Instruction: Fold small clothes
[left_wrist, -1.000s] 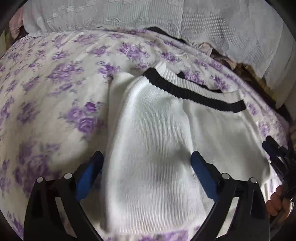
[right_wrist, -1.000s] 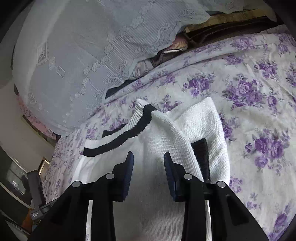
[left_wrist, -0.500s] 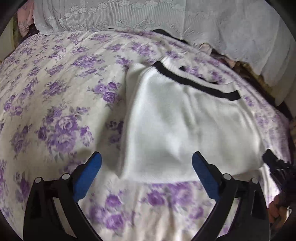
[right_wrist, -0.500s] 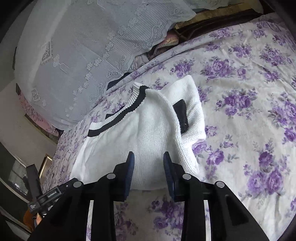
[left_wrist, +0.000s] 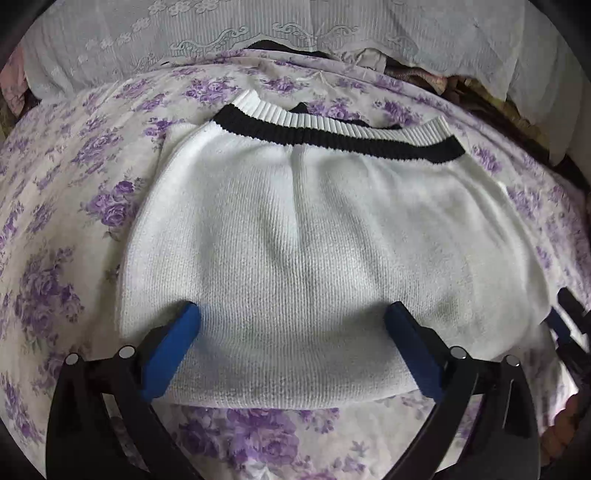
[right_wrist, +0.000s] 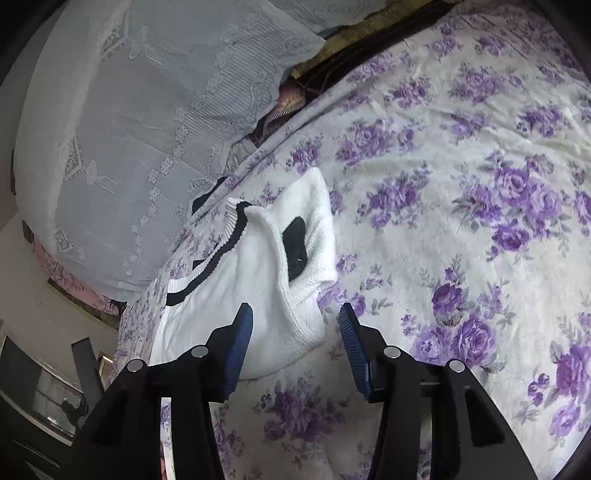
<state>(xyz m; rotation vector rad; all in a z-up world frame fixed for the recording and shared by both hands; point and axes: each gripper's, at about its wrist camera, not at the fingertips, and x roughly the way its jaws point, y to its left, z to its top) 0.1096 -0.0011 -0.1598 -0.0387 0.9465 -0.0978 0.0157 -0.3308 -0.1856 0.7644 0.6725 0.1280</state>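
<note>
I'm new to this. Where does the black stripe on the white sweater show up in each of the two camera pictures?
Left wrist view: the black stripe runs across the upper middle, along the far edge of the white sweater.
Right wrist view: the black stripe slants down the left of centre.
Shared landmark: the purple flowered bedspread under the sweater.

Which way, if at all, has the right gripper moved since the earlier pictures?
Yes. The right gripper has drawn back to the white sweater's corner, its jaws just opening astride that corner.

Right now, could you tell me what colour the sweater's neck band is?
Black, edged with white ribbing; clearest in the left wrist view.
</note>
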